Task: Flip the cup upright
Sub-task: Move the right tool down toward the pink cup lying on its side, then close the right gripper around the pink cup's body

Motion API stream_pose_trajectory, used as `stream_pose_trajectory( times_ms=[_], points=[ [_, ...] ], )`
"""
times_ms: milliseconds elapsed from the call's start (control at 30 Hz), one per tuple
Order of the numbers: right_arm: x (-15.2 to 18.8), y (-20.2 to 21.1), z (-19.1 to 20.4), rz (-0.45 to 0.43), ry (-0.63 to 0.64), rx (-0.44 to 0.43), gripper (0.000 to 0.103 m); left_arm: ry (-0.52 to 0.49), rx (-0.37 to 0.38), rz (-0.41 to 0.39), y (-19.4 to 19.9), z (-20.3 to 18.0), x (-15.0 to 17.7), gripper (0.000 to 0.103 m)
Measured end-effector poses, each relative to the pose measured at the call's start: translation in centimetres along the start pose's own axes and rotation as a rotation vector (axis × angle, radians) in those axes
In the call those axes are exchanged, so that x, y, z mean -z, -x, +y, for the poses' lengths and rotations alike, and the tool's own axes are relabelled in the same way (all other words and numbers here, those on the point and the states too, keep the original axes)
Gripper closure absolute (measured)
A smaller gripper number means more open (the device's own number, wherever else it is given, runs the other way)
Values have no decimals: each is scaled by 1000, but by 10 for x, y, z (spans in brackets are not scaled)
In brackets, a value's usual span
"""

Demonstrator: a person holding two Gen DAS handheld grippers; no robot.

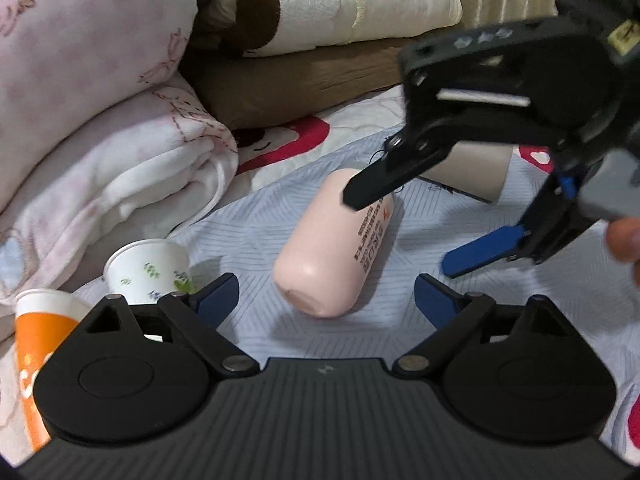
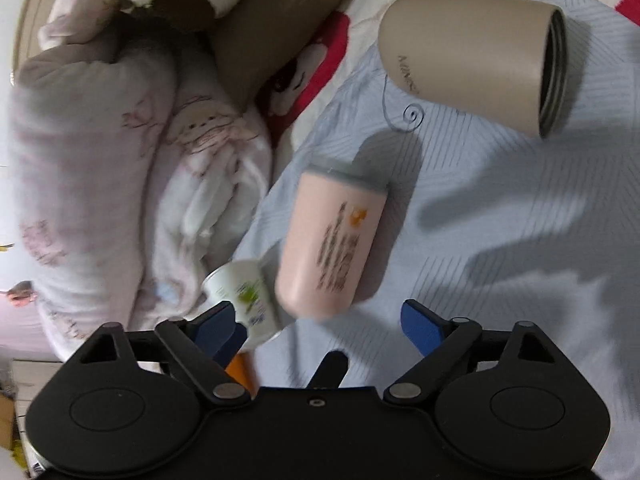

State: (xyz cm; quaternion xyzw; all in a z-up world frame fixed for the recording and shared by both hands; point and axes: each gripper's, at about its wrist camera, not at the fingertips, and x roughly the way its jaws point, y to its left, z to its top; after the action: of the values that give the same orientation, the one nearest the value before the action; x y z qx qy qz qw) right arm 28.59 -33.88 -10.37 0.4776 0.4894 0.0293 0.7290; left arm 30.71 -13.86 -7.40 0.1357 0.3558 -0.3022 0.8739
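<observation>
Both grippers are over the bed, and the pink cup point(image 1: 334, 248) lies on its side on the pale blue striped sheet point(image 1: 248, 220), out in the middle of it, its rounded base toward the left wrist camera. The left gripper point(image 1: 326, 300) sits low and level just short of that base, jaws spread wide, blue fingertips point(image 1: 218, 298) flanking the cup with nothing between them. The right gripper point(image 1: 404, 232) comes in from the upper right of the left wrist view, angled downward, jaws wide apart and empty: one dark finger hangs over the cup's far end, the blue-tipped one lower, off to the cup's right. A bit of the person's hand point(image 1: 626, 244) shows at the right edge.

From the right wrist view, the right gripper point(image 2: 316, 320) looks down over the cup point(image 2: 332, 248), blue tips either side of its near end, not touching. A beige cup point(image 2: 472, 60) also lies on its side farther along the sheet, mouth open to the right. A white floral paper cup point(image 1: 150, 268) and an orange paper cup point(image 1: 38, 344) stand at the sheet's left edge, against the folded pink blanket point(image 1: 120, 152).
</observation>
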Motion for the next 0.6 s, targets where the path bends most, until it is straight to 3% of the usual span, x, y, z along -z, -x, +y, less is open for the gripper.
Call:
stream_pose_trajectory(
  times_ms=[167,300,500,600],
  points=[
    [-13,-23,-13,-11,-48,-73,17,-47,5,43,-21,4,-10,25],
    [-22,-29,-17,-35,-51,-77,17,-16,74,91,-34,17,-16,39],
    [-29,-35,-21,-56,-77,-66,18,27,136,115,-39,26,-17,41],
    [-28,-44,-23,-48,-80,-61,29,43,134,117,-39,25,-17,41]
  ],
)
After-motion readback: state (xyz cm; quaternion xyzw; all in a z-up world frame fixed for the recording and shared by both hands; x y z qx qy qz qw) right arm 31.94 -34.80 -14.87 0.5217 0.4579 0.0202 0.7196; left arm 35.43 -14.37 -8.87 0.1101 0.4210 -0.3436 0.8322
